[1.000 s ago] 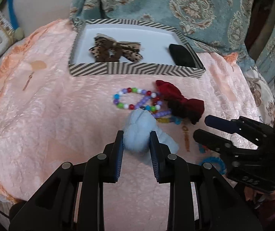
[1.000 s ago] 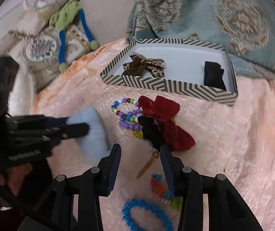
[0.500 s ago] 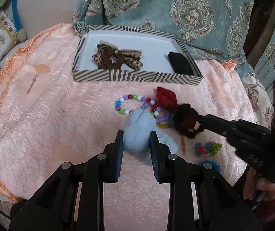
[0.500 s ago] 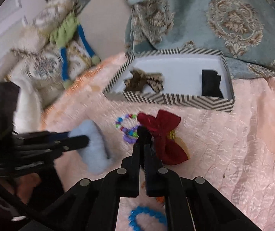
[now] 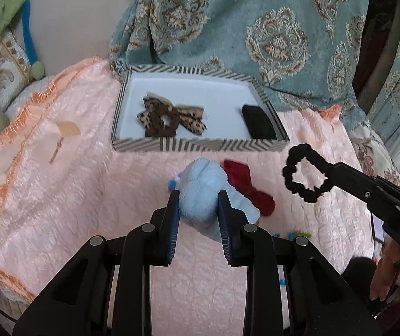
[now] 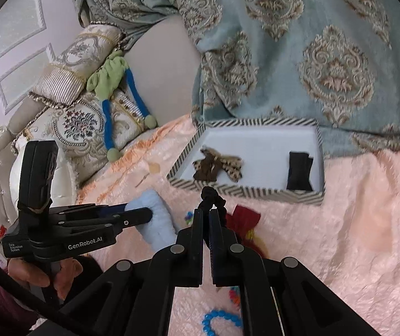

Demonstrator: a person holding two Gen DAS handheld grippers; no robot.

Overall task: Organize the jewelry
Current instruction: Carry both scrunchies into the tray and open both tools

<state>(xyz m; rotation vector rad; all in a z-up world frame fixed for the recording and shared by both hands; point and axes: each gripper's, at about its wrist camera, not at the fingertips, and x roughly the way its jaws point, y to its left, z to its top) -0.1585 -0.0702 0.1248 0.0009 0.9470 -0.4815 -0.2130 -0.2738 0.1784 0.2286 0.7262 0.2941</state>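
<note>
Right gripper (image 6: 206, 218) fingers were clenched on a black scrunchie (image 5: 305, 177), left gripper (image 5: 198, 204) fingers on a blue plush (image 5: 200, 189). The scrunchie was pinched at 1 edge, so it could slip before reaching the box (image 5: 200, 145).

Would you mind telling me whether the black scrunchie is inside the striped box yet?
Not yet. The right gripper holds the black scrunchie in the air, short of the striped box.

A teal damask curtain (image 5: 270, 28) hung across 12 o'clock, draping down onto the peach quilted bedspread (image 5: 60, 182) that filled the middle. At 10 o'clock, ornate cushions (image 6: 88, 123) leaned against a beige headboard (image 6: 166, 70), with a green-and-blue plush toy (image 6: 110, 75) dangling over them.
</note>
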